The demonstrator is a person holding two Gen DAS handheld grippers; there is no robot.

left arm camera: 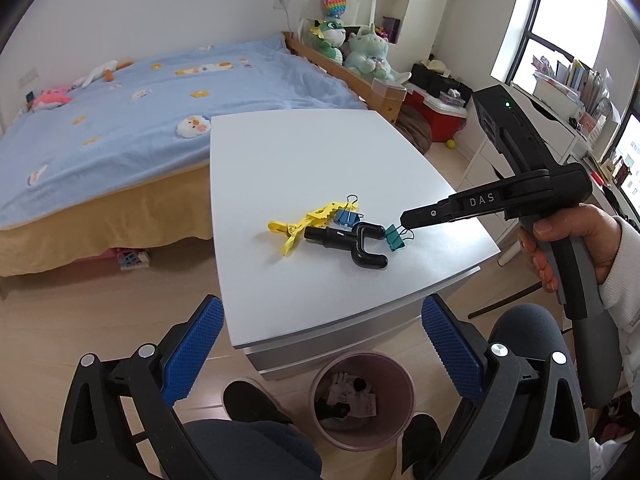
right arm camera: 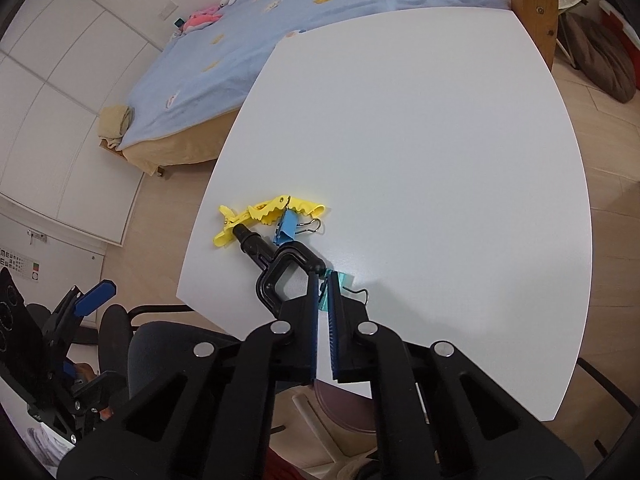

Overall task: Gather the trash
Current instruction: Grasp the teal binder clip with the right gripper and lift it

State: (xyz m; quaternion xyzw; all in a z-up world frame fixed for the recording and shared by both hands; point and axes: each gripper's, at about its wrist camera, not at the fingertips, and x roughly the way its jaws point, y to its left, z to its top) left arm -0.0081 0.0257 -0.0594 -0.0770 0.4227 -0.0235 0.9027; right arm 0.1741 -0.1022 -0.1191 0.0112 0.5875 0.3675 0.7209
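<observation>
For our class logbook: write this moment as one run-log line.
right claw: shut on small teal metal binder clip | left claw: open | pink bin: below

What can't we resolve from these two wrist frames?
- Green binder clip: right wrist view, the right gripper pads cover most of it.
- Trash bin contents: left wrist view, dark, too small to identify.
- Bin in right wrist view: mostly behind fingers and table edge.
- Left gripper: fingertips only, in empty air.
</observation>
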